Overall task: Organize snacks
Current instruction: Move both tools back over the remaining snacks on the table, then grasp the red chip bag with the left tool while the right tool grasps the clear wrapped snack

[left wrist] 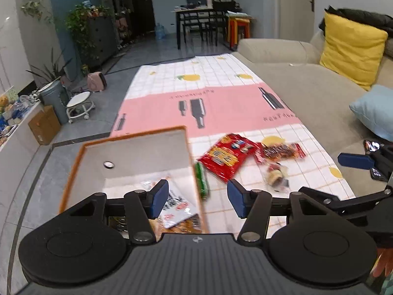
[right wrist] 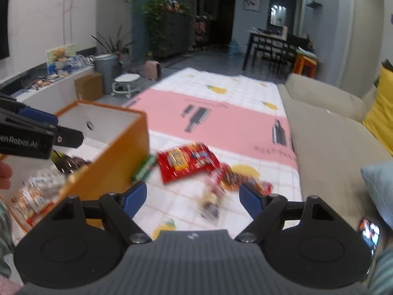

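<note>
An orange box (left wrist: 73, 169) with a white inside stands on the mat's left side and holds several snack packets (left wrist: 176, 206). My left gripper (left wrist: 197, 199) hovers open over the box's right wall, with nothing gripped. A green packet (left wrist: 202, 180) lies against that wall. To its right lie a large red bag (left wrist: 227, 156), a red-and-clear packet (left wrist: 282, 151) and a small clear-wrapped snack (left wrist: 276, 175). My right gripper (right wrist: 194, 199) is open above the blurred small snack (right wrist: 211, 201), near the red bag (right wrist: 186, 162) and the box (right wrist: 118, 157).
The snacks lie on a checked mat with a pink band (left wrist: 208, 108). A beige sofa (left wrist: 307, 86) runs along its right edge, with a yellow cushion (left wrist: 351, 49), a pale blue cushion (left wrist: 375, 110) and a phone (right wrist: 368, 233). Grey floor tiles (left wrist: 49, 177) lie left of the box.
</note>
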{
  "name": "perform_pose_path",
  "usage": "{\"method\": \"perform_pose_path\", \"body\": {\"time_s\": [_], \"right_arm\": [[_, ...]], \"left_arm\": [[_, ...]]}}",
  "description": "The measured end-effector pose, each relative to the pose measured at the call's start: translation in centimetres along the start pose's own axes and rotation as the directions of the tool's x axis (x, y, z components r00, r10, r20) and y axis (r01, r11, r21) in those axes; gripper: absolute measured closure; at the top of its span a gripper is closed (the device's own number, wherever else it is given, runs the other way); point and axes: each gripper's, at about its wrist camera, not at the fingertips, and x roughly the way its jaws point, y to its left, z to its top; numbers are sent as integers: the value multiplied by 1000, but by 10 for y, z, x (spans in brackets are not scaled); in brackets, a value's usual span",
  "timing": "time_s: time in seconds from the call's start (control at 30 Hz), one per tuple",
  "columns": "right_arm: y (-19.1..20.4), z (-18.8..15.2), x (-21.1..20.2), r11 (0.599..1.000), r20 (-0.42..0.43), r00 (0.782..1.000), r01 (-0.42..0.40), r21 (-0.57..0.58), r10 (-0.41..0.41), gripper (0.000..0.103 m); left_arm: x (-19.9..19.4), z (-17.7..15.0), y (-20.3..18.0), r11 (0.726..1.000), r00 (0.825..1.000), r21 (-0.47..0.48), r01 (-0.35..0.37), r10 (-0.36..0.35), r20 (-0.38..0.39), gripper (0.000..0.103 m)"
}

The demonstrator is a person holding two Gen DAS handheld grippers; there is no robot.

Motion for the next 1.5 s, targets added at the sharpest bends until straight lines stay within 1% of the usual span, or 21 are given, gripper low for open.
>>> {"method": "perform_pose_path", "body": {"time_s": [0.07, 0.17, 0.27, 0.4, 0.47, 0.57, 0.67, 0.73, 0.83, 0.9, 1.0, 1.07, 1.1, 1.17, 1.2, 1.27, 1.33, 1.47, 1.5], "right_arm": [[-6, -8, 2, 1000, -20, 1000, 6, 19, -6, 23], [-13, -18, 7, 999, -46, 999, 7, 48, -5, 23], [-16, -26, 12, 999, -60, 998, 25, 36, -22, 23], [-21, -35, 19, 999, -79, 996, 44, 19, -43, 23], [-24, -38, 24, 998, -96, 994, 49, 25, -47, 23], [-29, -41, 28, 998, -110, 993, 56, 34, -52, 23], [-34, -40, 36, 997, -118, 991, 62, 43, -57, 23], [-38, -39, 42, 997, -120, 991, 65, 44, -59, 28], [-42, -35, 55, 996, -127, 990, 70, 47, -64, 31], [-44, -33, 63, 996, -134, 990, 55, 64, -46, 33], [-44, -31, 75, 995, -150, 989, 23, 93, -9, 37], [-42, -28, 84, 996, -157, 988, 13, 90, 1, 37], [-41, -26, 89, 996, -159, 987, 9, 85, 5, 38], [-39, -21, 98, 996, -159, 987, -3, 86, 16, 38], [-39, -19, 103, 996, -158, 987, -11, 92, 26, 38], [-40, -15, 115, 994, -169, 985, -21, 107, 39, 38], [-40, -12, 127, 993, -180, 983, -24, 114, 44, 38], [-39, -8, 146, 993, -192, 980, -32, 118, 55, 39], [-39, -8, 149, 993, -193, 980, -31, 113, 53, 43]], "left_arm": [[2, -1, -11, 1000, 1000, 20, 15, -15, -13, 38], [8, -2, -22, 998, 998, 25, 55, -54, -45, 38], [17, -3, -32, 997, 994, 21, 79, -77, -78, 38], [30, -7, -40, 992, 985, 13, 126, -124, -124, 38], [35, -9, -45, 991, 983, 28, 129, -124, -133, 36], [42, -9, -53, 990, 985, 67, 125, -115, -126, 34], [51, -6, -55, 986, 984, 88, 138, -127, -125, 34], [60, -1, -56, 983, 979, 93, 156, -142, -145, 34], [73, 6, -54, 977, 970, 90, 192, -175, -172, 34], [81, 11, -53, 976, 969, 106, 189, -168, -180, 34], [94, 19, -54, 972, 973, 162, 171, -140, -184, 34], [103, 27, -52, 965, 970, 184, 186, -150, -191, 34], [108, 31, -50, 963, 967, 185, 198, -161, -197, 34], [116, 38, -47, 961, 966, 187, 203, -166, -196, 33], [120, 41, -46, 960, 967, 195, 203, -165, -196, 32], [127, 46, -45, 952, 967, 222, 208, -165, -196, 21], [136, 50, -46, 943, 966, 257, 212, -163, -199, 16], [154, 55, -52, 918, 970, 349, 189, -119, -214, 16], [159, 56, -53, 910, 969, 368, 190, -113, -221, 16]]}}
